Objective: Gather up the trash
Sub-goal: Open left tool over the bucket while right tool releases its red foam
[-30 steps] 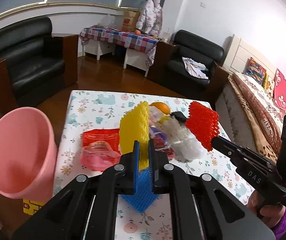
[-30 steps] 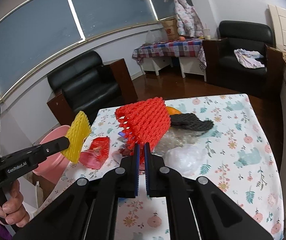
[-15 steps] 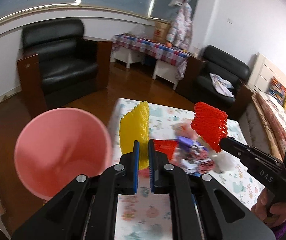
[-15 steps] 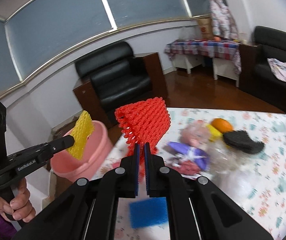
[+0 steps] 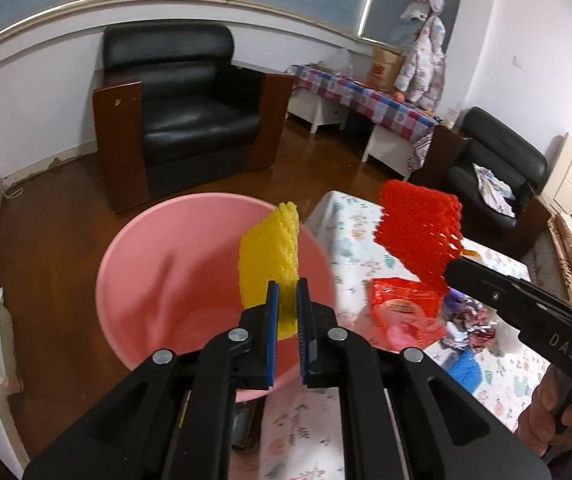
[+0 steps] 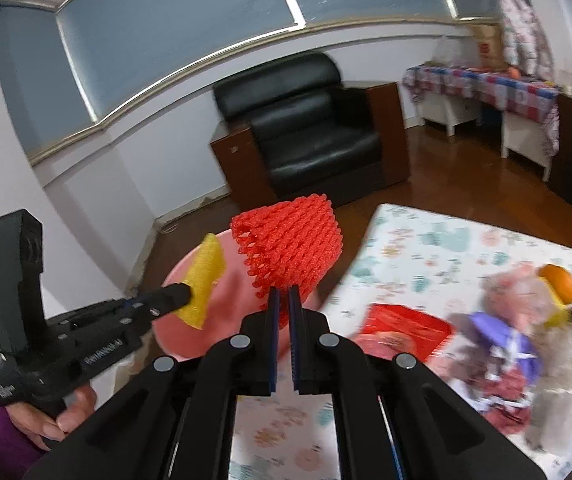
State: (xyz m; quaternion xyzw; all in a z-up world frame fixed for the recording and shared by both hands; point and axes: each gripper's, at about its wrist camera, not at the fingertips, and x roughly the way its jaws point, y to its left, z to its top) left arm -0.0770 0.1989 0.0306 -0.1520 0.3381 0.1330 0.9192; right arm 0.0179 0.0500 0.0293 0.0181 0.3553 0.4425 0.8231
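Observation:
My left gripper (image 5: 286,292) is shut on a yellow foam fruit net (image 5: 272,256) and holds it over the mouth of the pink bin (image 5: 166,272). My right gripper (image 6: 282,300) is shut on a red foam fruit net (image 6: 290,240), held above the table edge just right of the bin (image 6: 226,304). The red net also shows in the left wrist view (image 5: 422,236), and the yellow net in the right wrist view (image 6: 204,280). More trash lies on the table: a red plastic bag (image 5: 402,308), crumpled wrappers (image 6: 502,344), an orange (image 6: 558,280) and a blue sponge (image 5: 464,368).
The floral-cloth table (image 5: 350,232) stands right of the bin. A black armchair (image 5: 190,120) sits behind on the wooden floor. A checkered side table (image 5: 366,96) and a second black chair (image 5: 494,160) stand at the back right.
Both grippers have swung left from over the table toward the pink bin. The yellow net is now over the bin's mouth; the red net follows beside it.

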